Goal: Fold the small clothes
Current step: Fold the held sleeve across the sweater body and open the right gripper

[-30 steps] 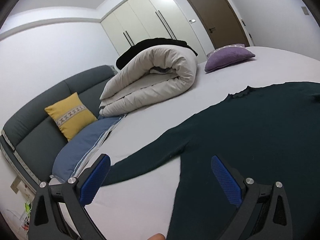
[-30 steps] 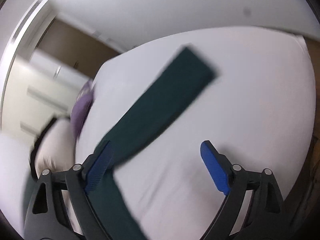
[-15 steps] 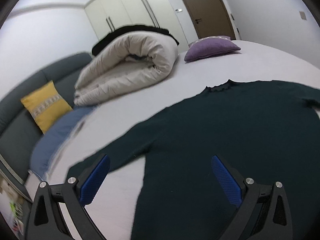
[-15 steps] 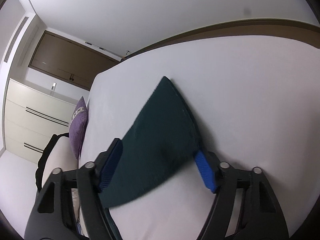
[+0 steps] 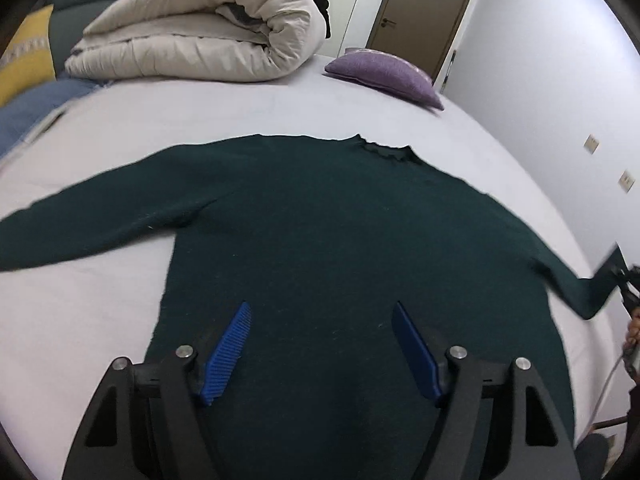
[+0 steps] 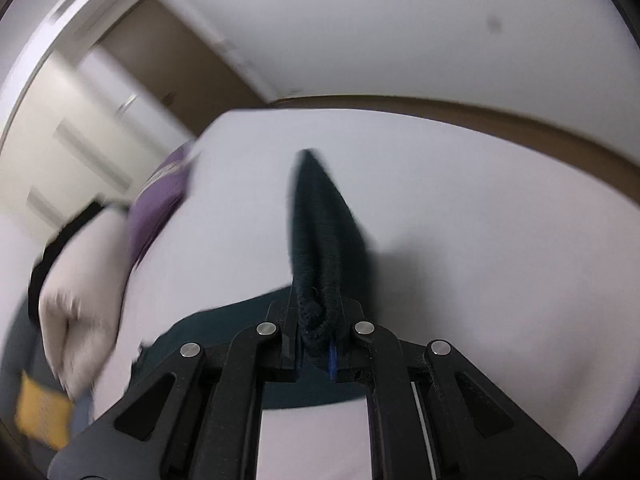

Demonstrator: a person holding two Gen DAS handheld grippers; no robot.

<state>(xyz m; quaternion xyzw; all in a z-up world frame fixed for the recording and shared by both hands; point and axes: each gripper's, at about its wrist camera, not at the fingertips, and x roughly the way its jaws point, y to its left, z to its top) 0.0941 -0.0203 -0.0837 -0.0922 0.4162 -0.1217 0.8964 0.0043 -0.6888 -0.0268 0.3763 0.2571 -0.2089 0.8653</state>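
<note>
left gripper [image 5: 320,344] fingers [image 5: 226,354] narrowing, right gripper [image 6: 318,320] clamped

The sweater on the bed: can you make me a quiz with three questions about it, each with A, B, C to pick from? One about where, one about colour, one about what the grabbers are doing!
1. Where is the purple pillow?
A. Past the sweater's collar, near the door
B. On top of the sweater
C. On the floor

2. What colour is the sweater?
A. Yellow
B. Dark green
C. White

3. What is the right gripper doing?
A. Wide open over the bed
B. Holding the pillow
C. Shut on the sleeve end

Answers:
1 A, the pillow lies on the bed beyond the collar.
2 B, the knit is dark green all over.
3 C, its jaws have just closed and pinch the cuff, while the left gripper stands open above the sweater.
</note>
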